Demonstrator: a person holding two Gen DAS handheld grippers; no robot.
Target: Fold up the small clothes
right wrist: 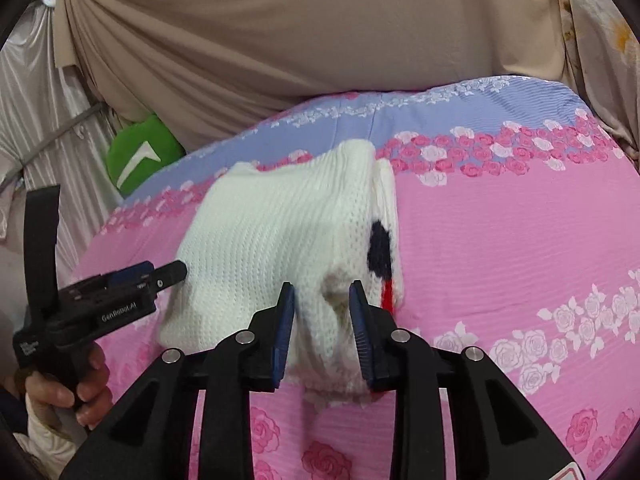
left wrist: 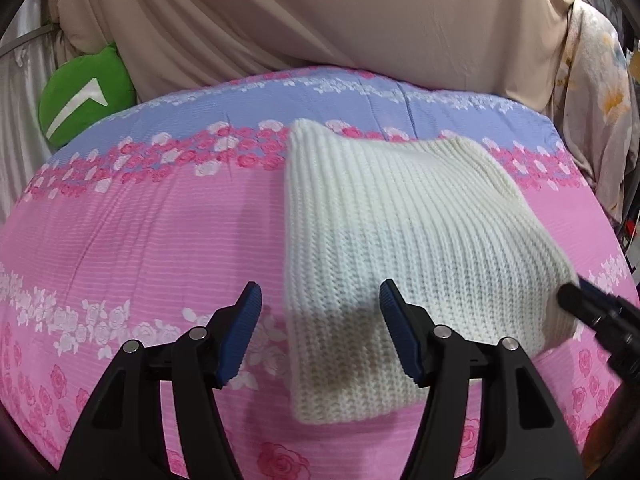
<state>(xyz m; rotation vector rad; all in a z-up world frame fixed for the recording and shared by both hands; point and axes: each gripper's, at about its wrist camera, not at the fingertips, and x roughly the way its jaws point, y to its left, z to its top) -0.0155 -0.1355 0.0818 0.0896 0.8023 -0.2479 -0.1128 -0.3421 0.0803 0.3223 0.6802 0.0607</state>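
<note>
White ribbed knitwear, a small sweater [left wrist: 400, 232] folded into a rough rectangle, is lying on the pink rose-printed bedspread [left wrist: 140, 240] in front of me. From my left wrist view it is sitting just right of centre, its near edge reaching down between and past my fingers. My left gripper [left wrist: 320, 336] is hovering over that near left corner with its fingers spread wide; the blue pads are not pressing on the knit, and the left pad is standing over bare bedspread.

From my right wrist view I am seeing the same sweater from its other end, where a dark navy patch [right wrist: 380, 252] and a bit of red [right wrist: 387, 300] are showing along the folded right edge. My right gripper [right wrist: 322, 336] is sitting narrow around a bunched fold of the near edge. The knit is lying between the two pads, close to both, but I cannot tell whether they are pinching it.

A hand [right wrist: 64, 392] is gripping the handle of the left tool at the lower left of that view, its tip pointing at the sweater's left side. Behind the bed, a beige drape [right wrist: 280, 40] is hanging, and a green plush [right wrist: 140, 152] is wedged at the far left corner.
</note>
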